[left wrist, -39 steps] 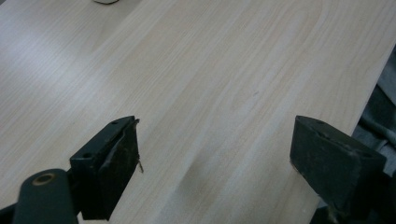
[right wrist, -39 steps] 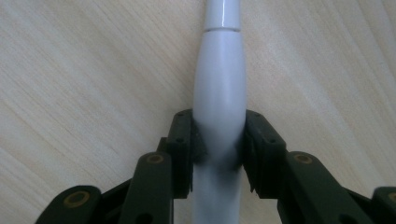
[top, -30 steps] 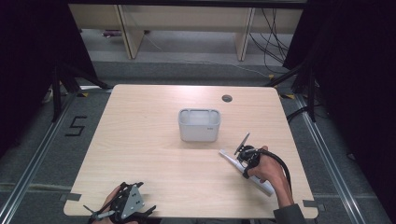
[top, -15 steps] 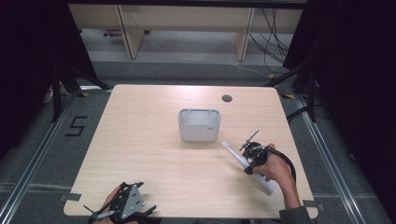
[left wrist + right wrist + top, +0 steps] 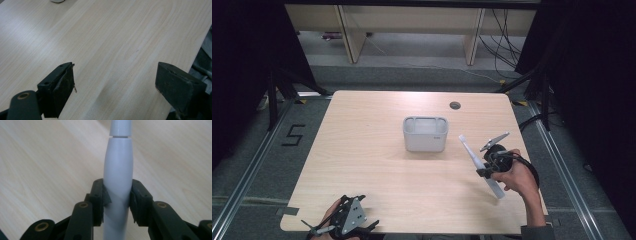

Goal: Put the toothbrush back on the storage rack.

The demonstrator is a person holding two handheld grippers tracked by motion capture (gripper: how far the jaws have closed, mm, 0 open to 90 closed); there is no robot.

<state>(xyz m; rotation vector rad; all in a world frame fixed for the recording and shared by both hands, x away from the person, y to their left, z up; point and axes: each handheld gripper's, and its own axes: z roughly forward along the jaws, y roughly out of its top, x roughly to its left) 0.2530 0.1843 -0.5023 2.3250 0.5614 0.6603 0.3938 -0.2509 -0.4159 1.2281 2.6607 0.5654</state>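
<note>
Right gripper fingers pinch the white utensil mid-handle, likely for the holder; left gripper fingers spread, idle.

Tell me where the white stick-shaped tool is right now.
In the high view, the white tool sits on the table's right side, clamped in the right gripper, just right of the grey container.

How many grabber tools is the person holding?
2. The left gripper sits open at the table's near edge. The right gripper is right of the bin, pinching a white stick.
</note>
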